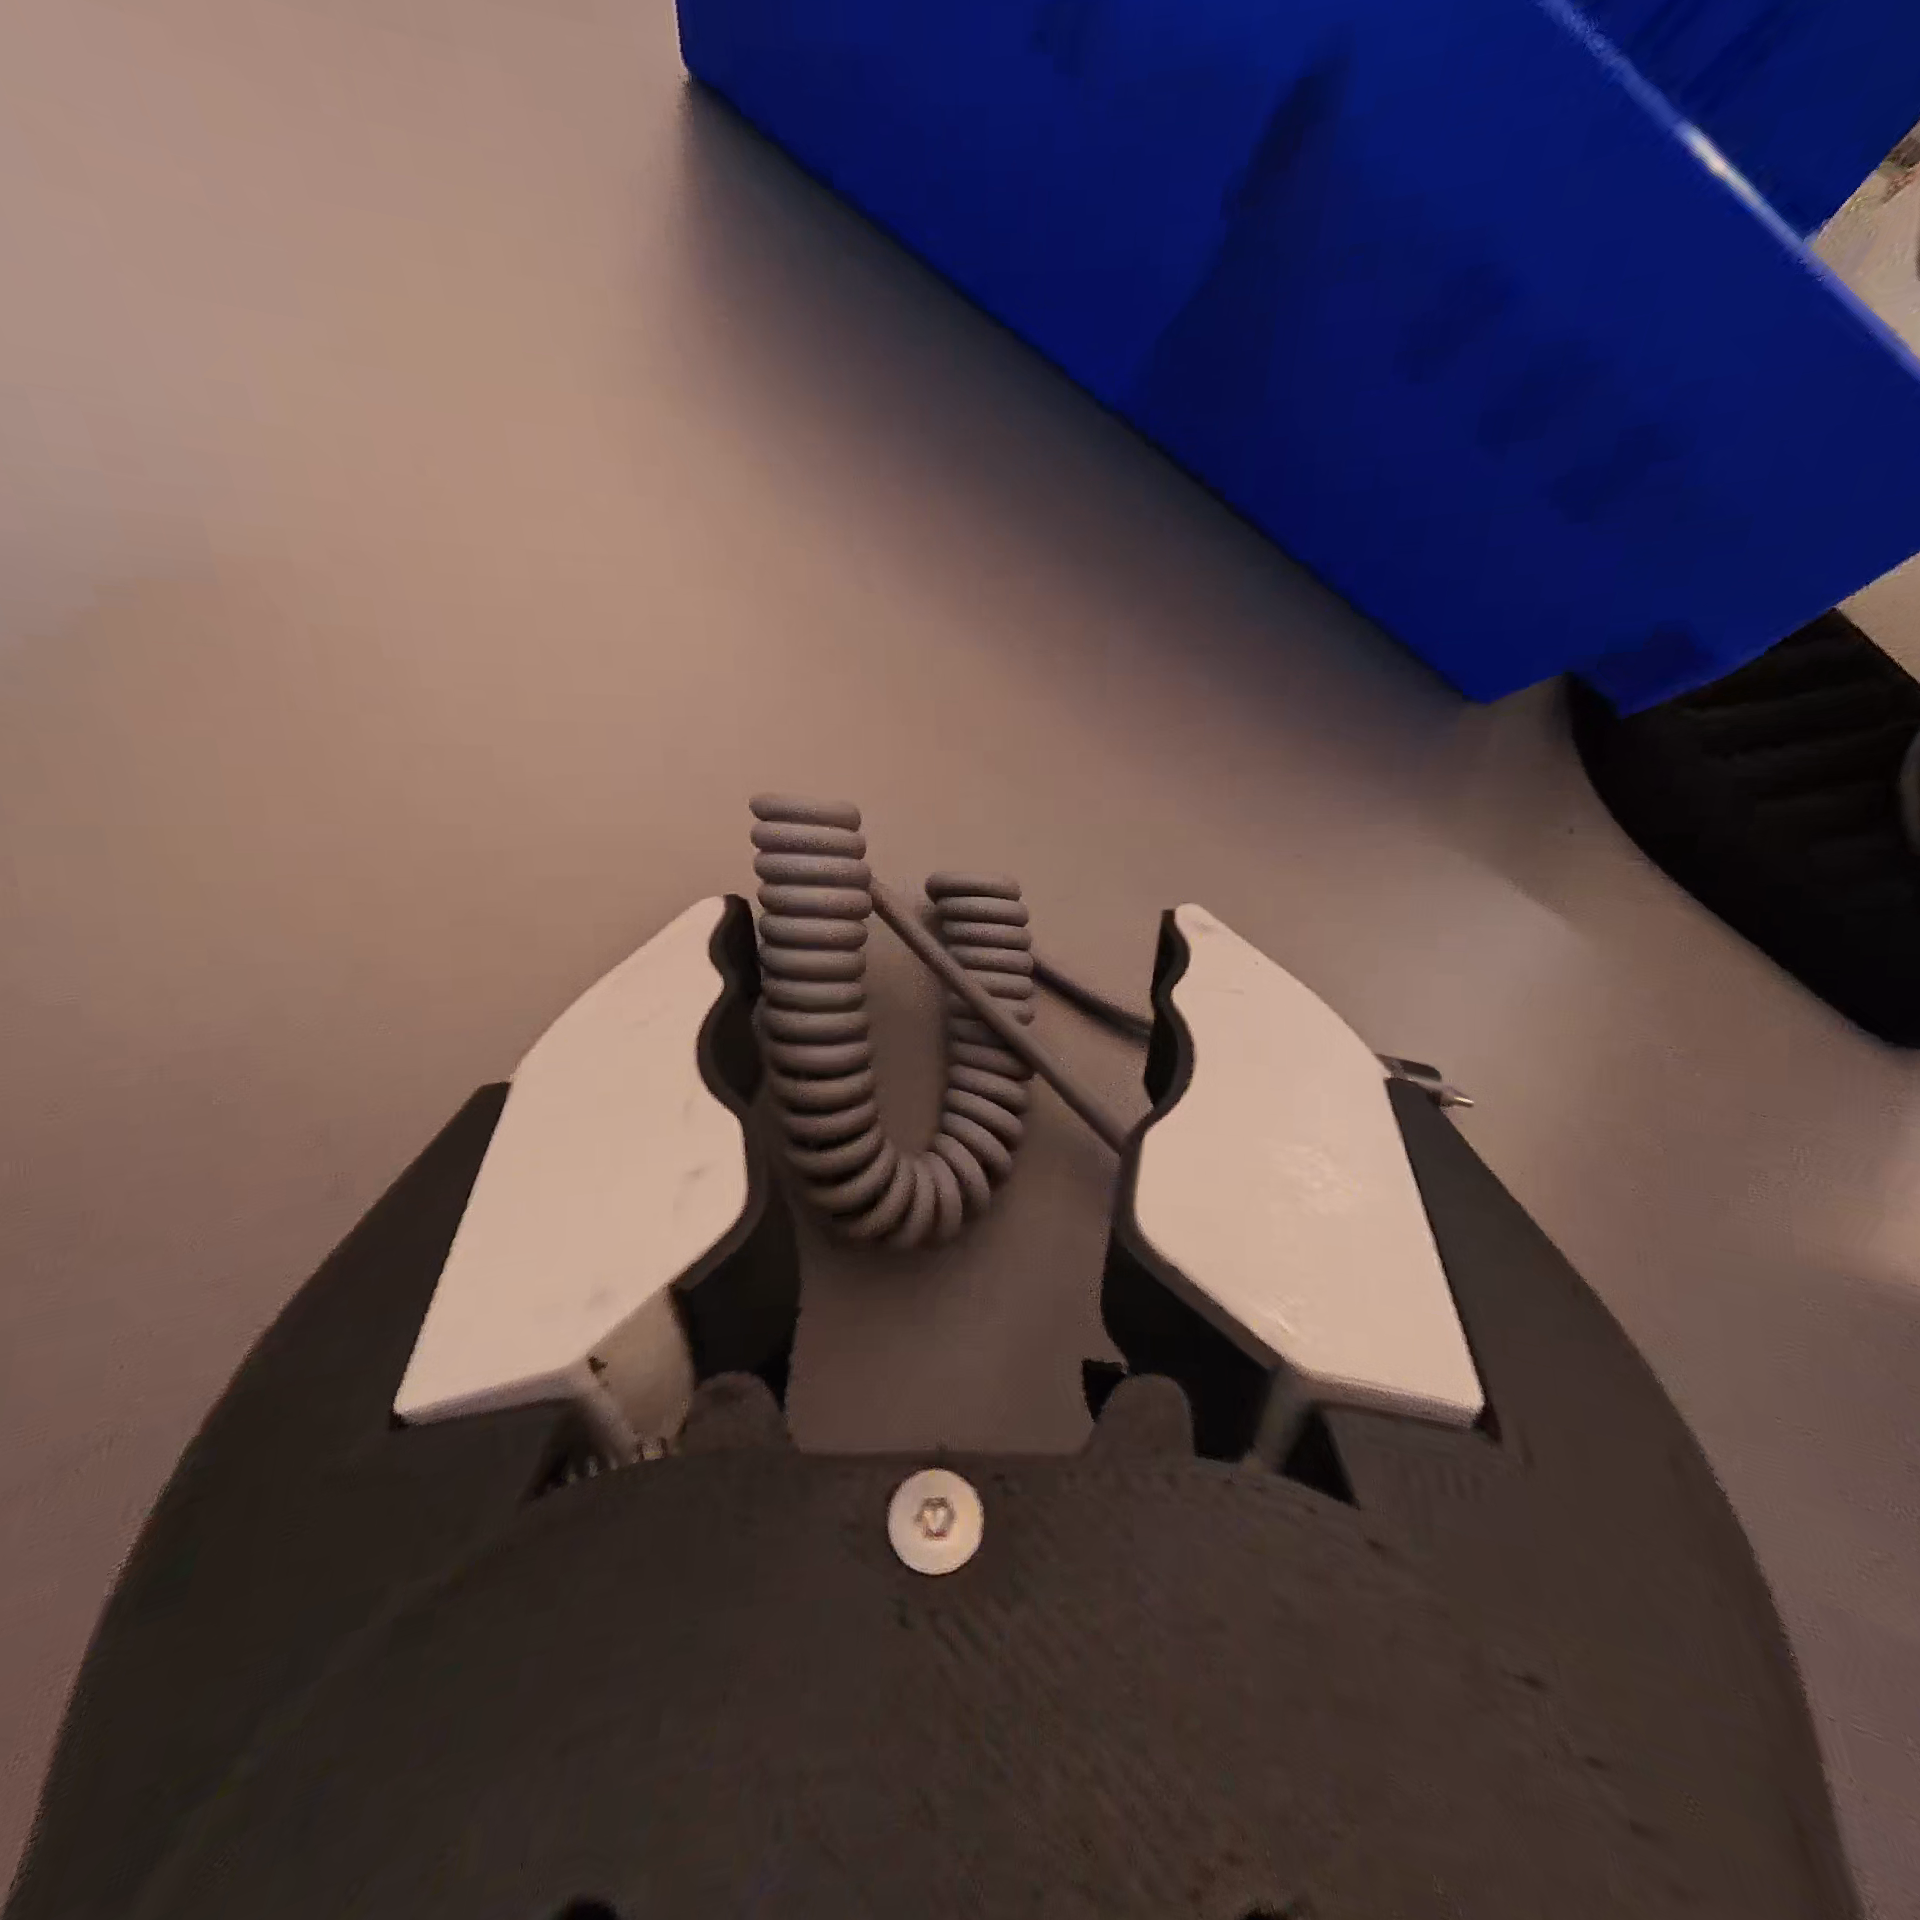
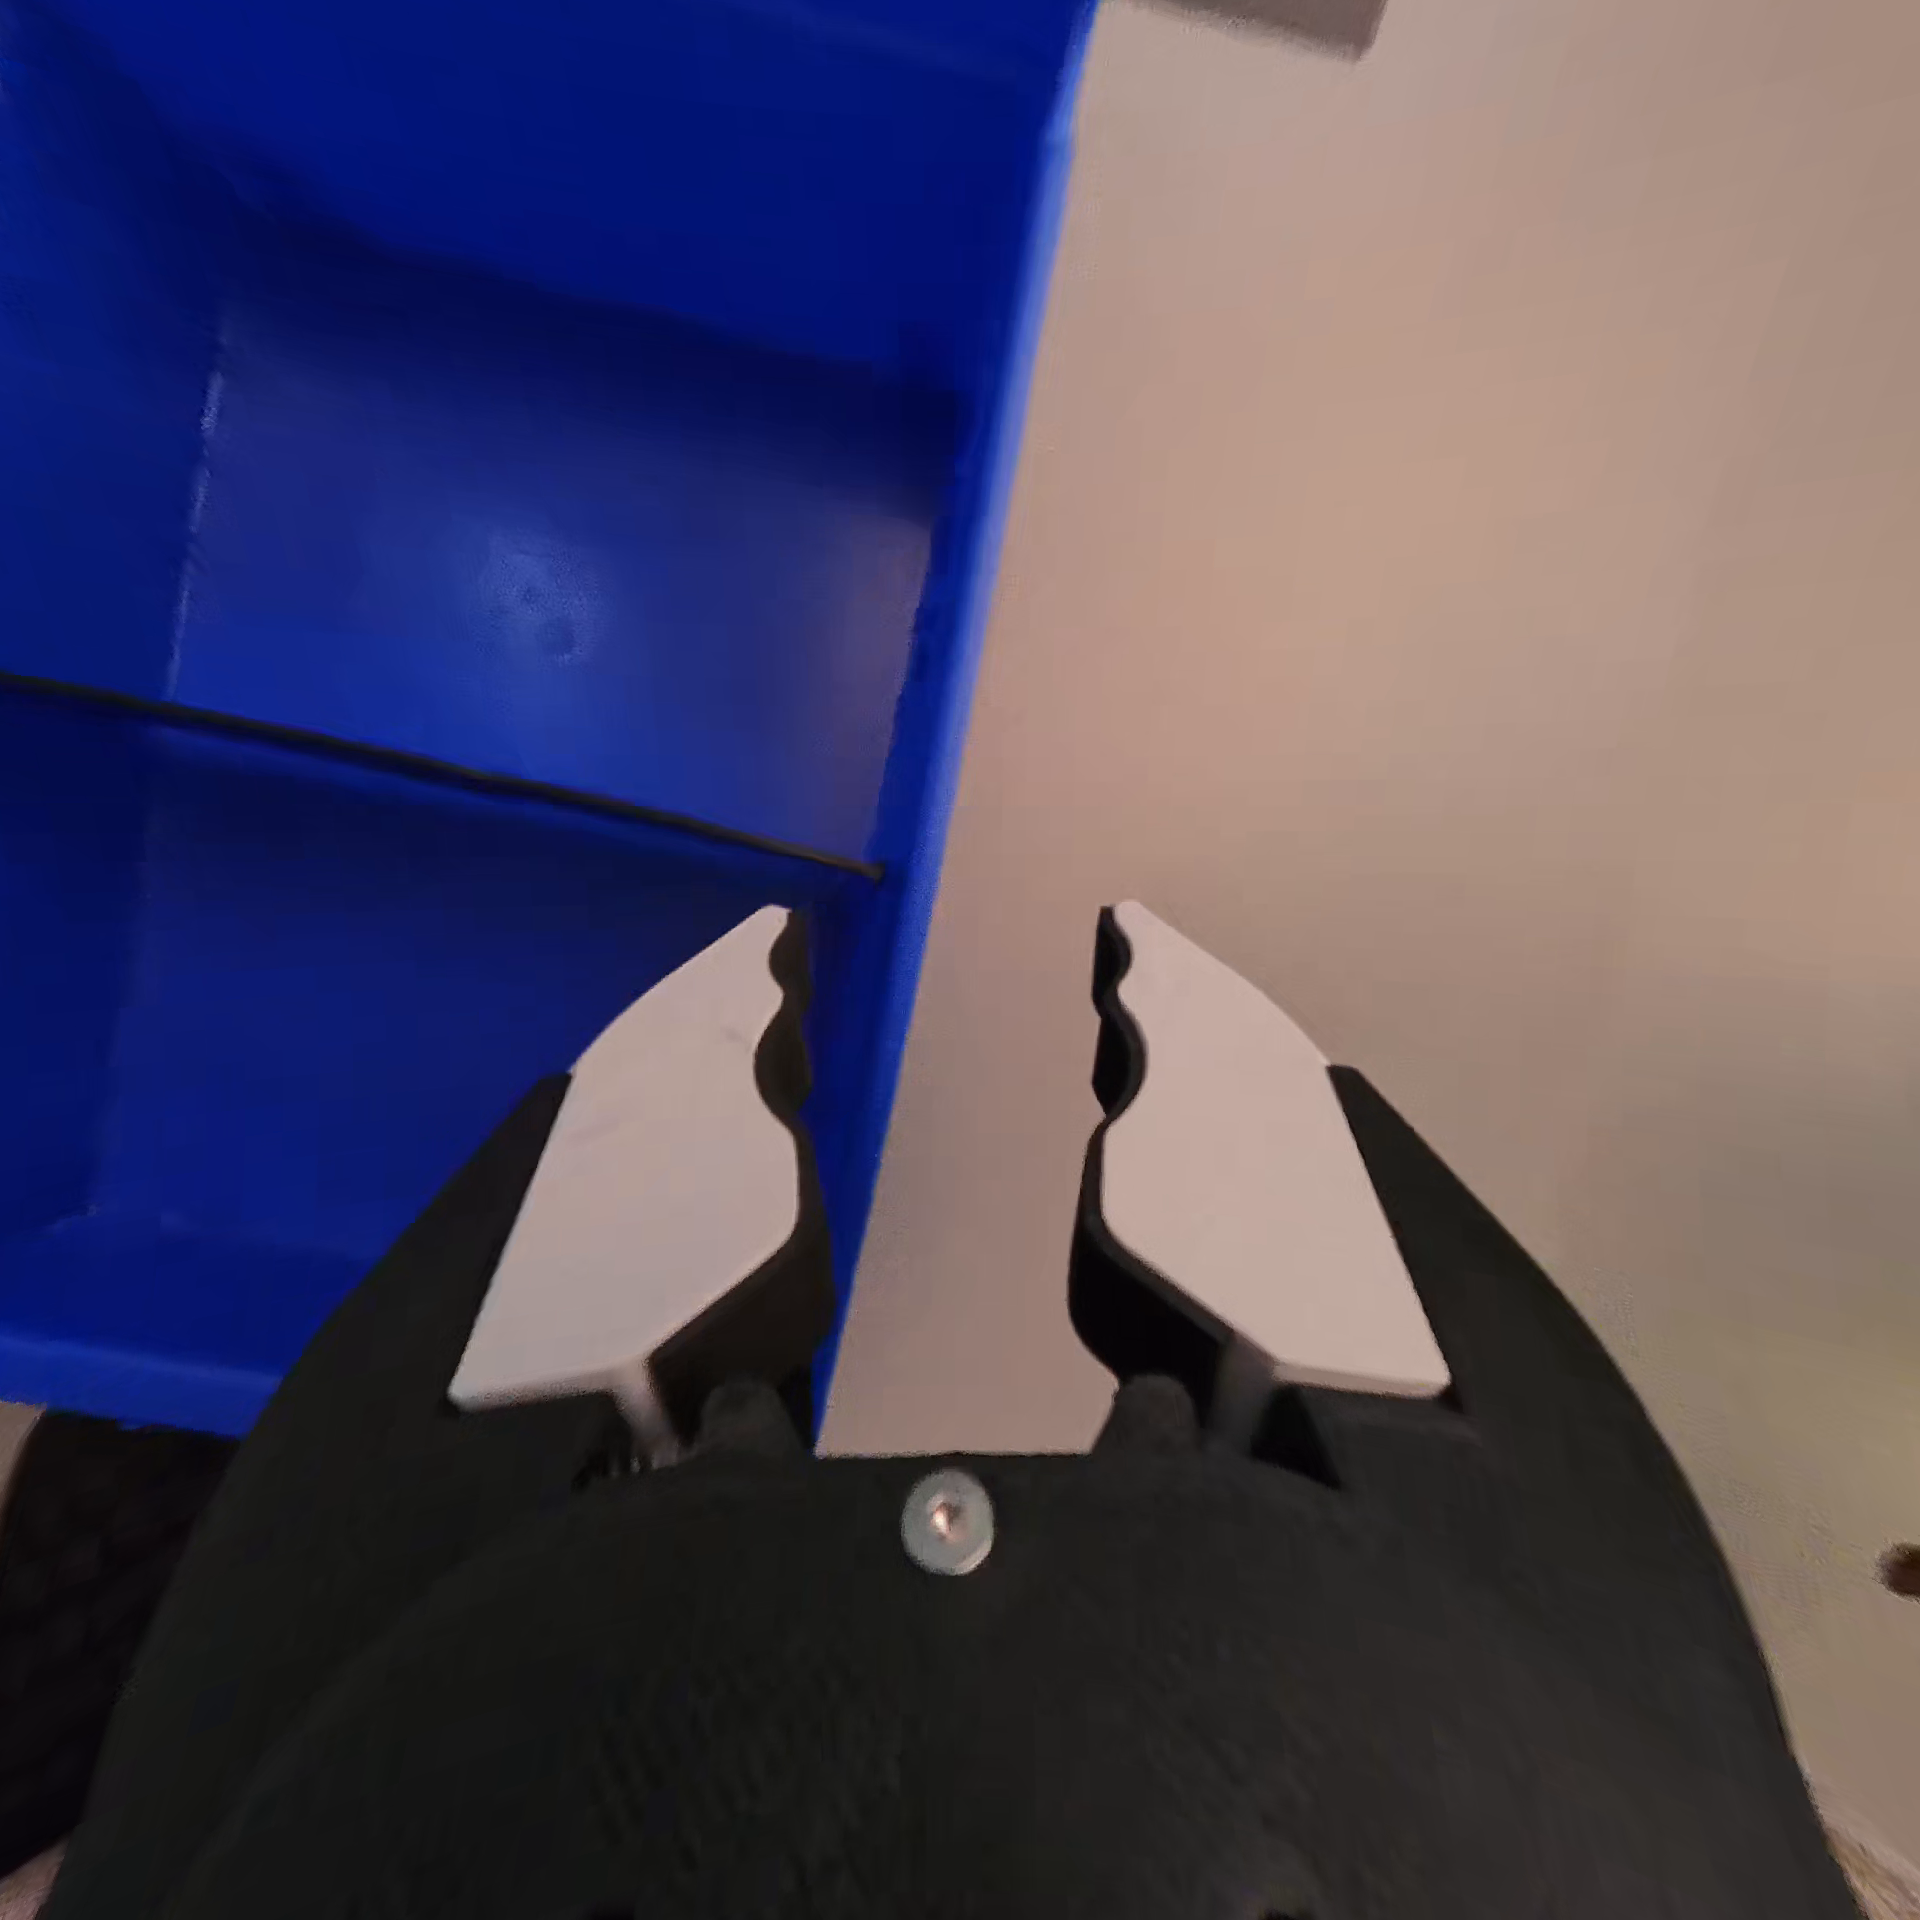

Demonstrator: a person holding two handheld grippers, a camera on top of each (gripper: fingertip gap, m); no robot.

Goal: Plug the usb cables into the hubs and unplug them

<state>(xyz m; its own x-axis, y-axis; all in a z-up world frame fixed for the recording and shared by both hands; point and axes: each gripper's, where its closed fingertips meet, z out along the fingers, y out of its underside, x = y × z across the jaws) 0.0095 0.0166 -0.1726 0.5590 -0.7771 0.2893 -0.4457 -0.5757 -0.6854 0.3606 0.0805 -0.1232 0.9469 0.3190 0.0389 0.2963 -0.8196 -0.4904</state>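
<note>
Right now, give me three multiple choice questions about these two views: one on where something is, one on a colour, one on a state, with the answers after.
1. Where does the coiled cable lie in the left wrist view?
A. inside the bin
B. on the table between the left tool's fingers
C. hanging from the right tool

2. What colour is the bin?
A. blue
B. red
C. green

3. How is the right tool set?
A. shut on a plug
B. shut on nothing
C. open and holding nothing

Answers:
1 B: the grey coil rests on the table in the gap of the left tool.
2 A: its walls and dividers are plainly blue in both views.
3 C: its fingers stand wide apart, astride the bin's wall edge, with nothing gripped.
</note>
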